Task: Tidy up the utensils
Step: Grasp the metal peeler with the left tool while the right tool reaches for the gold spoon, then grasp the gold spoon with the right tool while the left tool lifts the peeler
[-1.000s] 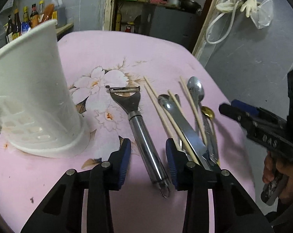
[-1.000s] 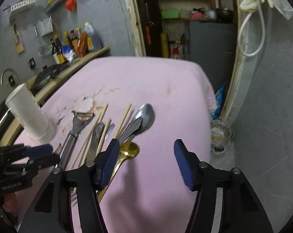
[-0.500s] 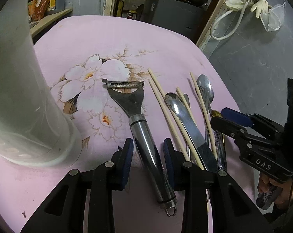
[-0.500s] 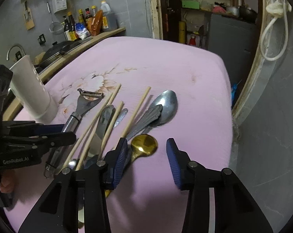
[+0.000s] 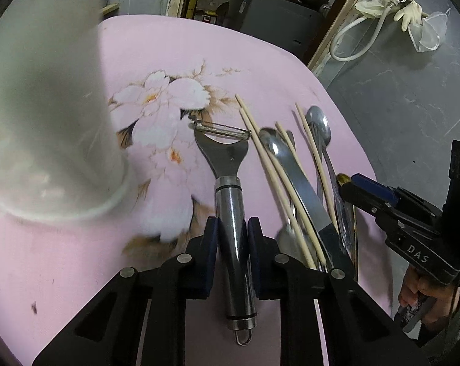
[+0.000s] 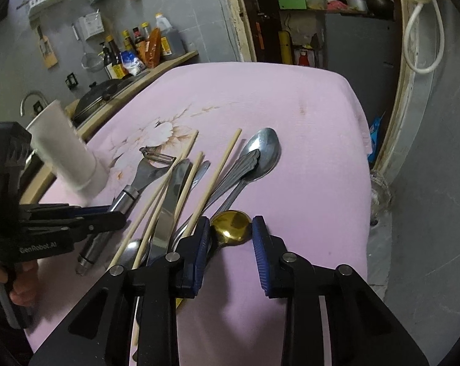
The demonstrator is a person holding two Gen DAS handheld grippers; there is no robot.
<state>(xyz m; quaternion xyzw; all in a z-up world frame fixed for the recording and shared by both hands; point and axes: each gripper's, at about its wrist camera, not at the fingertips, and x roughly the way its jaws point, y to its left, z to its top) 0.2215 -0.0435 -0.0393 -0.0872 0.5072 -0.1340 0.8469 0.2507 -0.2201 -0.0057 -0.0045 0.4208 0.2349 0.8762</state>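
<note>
A steel peeler point(image 5: 230, 183) lies on the pink flowered tablecloth point(image 5: 199, 61). My left gripper point(image 5: 232, 231) is shut on the peeler's handle. Right of it lie several wooden chopsticks point(image 5: 275, 164), a knife point(image 5: 303, 189) and steel spoons point(image 5: 320, 122). The white utensil holder point(image 5: 46, 122) stands close on the left. In the right wrist view my right gripper point(image 6: 231, 238) is open, its fingers on either side of the gold spoon's bowl point(image 6: 231, 227). The peeler point(image 6: 129, 195), chopsticks point(image 6: 217, 170), big spoon point(image 6: 260, 155) and holder point(image 6: 68, 152) show there too.
The table's right edge point(image 6: 361, 183) drops to a grey floor with a glass jar point(image 6: 381, 195). A counter with bottles point(image 6: 132, 58) and a pan runs along the left. A doorway with shelves is behind the table.
My left gripper moved forward and closed on the peeler handle. My right gripper moved down and forward and narrowed around the gold spoon's bowl.
</note>
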